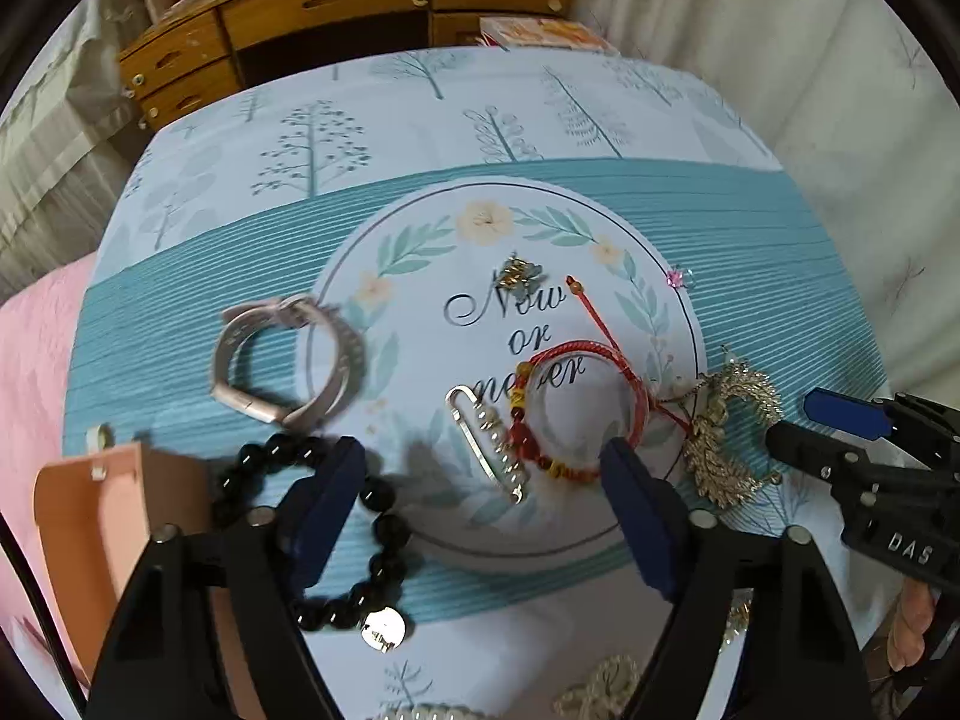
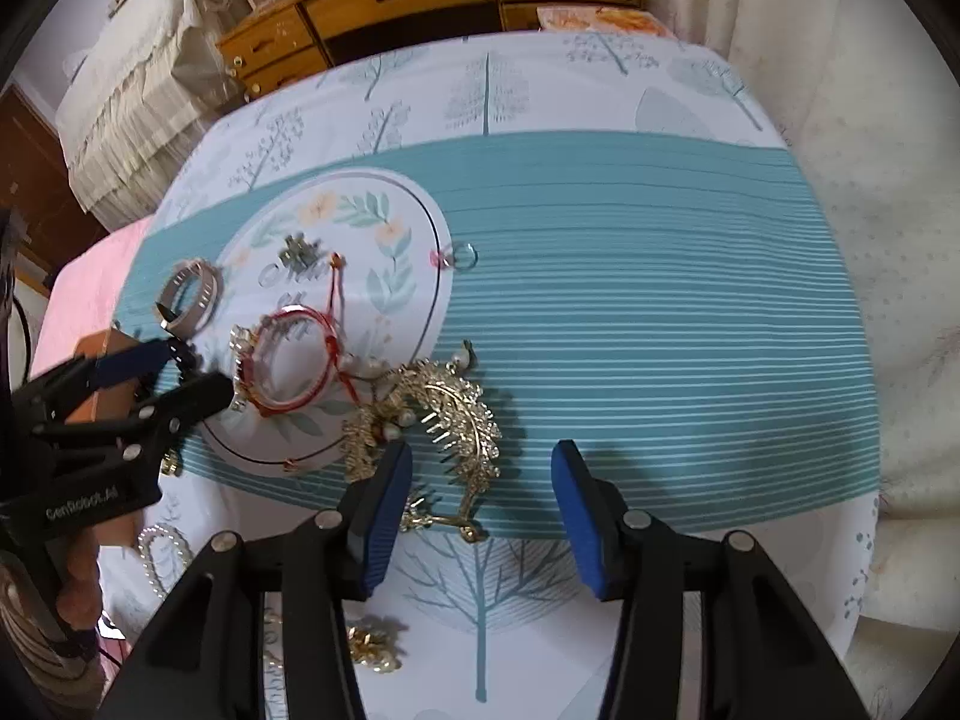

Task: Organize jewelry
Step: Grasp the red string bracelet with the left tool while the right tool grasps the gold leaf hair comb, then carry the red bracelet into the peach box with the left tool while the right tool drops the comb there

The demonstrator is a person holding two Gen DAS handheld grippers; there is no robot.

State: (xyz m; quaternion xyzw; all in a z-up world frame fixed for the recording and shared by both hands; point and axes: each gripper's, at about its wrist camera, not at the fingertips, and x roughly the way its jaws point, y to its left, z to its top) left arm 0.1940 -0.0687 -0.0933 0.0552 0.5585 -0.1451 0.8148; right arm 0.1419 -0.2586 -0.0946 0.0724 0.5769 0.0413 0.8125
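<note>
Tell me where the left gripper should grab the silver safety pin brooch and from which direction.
Grip the silver safety pin brooch across its long bar, near the middle, coming straight down from above. It lies flat and diagonal on the cloth beside the red string bracelet, so turning the open left gripper crosswise to the bar would probably avoid the bracelet.

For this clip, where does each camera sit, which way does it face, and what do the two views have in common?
Left wrist: sits on the left gripper, looking forward and down over the red bracelet and pearl pin; its own open blue fingers frame the shot, with the right gripper entering at the right edge.
Right wrist: sits on the right gripper, looking down at the gold hair comb; own open fingers show, and the left gripper enters from the left.
Shared: red bracelet, gold hair comb, silver watch, wooden dresser.
</note>
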